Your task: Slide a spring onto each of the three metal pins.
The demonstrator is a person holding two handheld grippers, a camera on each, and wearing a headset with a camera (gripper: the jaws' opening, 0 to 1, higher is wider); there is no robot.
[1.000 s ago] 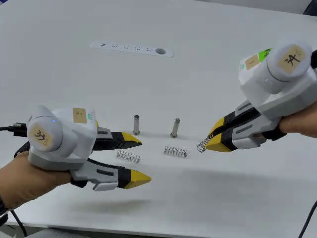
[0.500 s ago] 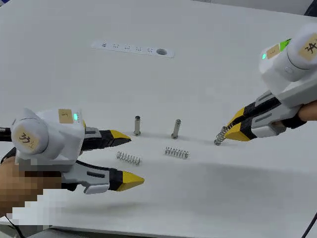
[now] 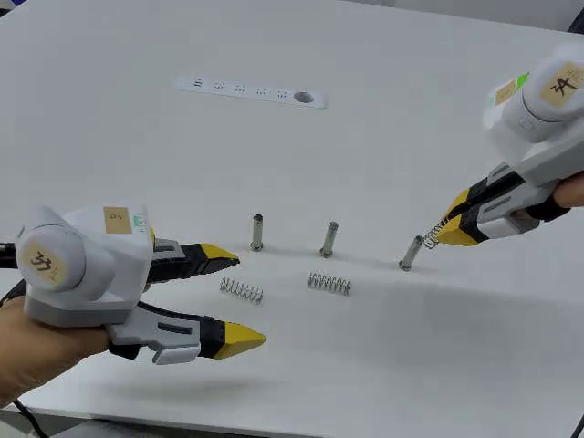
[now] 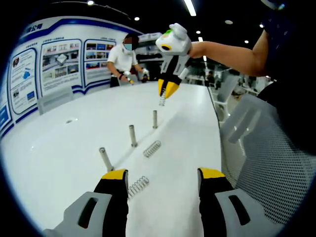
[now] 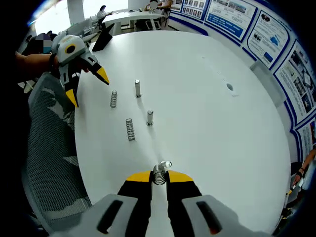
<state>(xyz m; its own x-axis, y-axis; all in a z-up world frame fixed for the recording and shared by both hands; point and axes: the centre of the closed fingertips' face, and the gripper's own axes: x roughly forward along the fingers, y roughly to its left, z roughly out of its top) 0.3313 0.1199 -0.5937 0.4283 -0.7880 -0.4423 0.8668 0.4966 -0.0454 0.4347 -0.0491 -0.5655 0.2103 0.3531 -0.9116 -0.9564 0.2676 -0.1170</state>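
Note:
Three metal pins stand upright on the white table: a left pin [image 3: 257, 232], a middle pin [image 3: 328, 239] and a right pin [image 3: 411, 253]. My right gripper [image 3: 447, 234] is shut on a spring [image 3: 432, 236], which hangs just above the right pin's top; its own view shows that spring [image 5: 159, 174] between the jaws over the pin [image 5: 167, 164]. Two loose springs lie flat in front of the pins, one on the left [image 3: 241, 290] and one in the middle [image 3: 329, 284]. My left gripper [image 3: 241, 299] is open, with the left spring [image 4: 138, 185] lying ahead between its jaws.
A white power strip [image 3: 248, 90] lies flat at the far side of the table. The table's near edge [image 3: 274, 424] runs just under my left gripper. A mesh chair [image 4: 261, 138] stands beside the table, and a person [image 4: 124, 59] stands beyond it.
My right gripper has carried the spring to the right and up, from low near the middle pin to just over the right pin, which now shows. My left gripper has barely moved.

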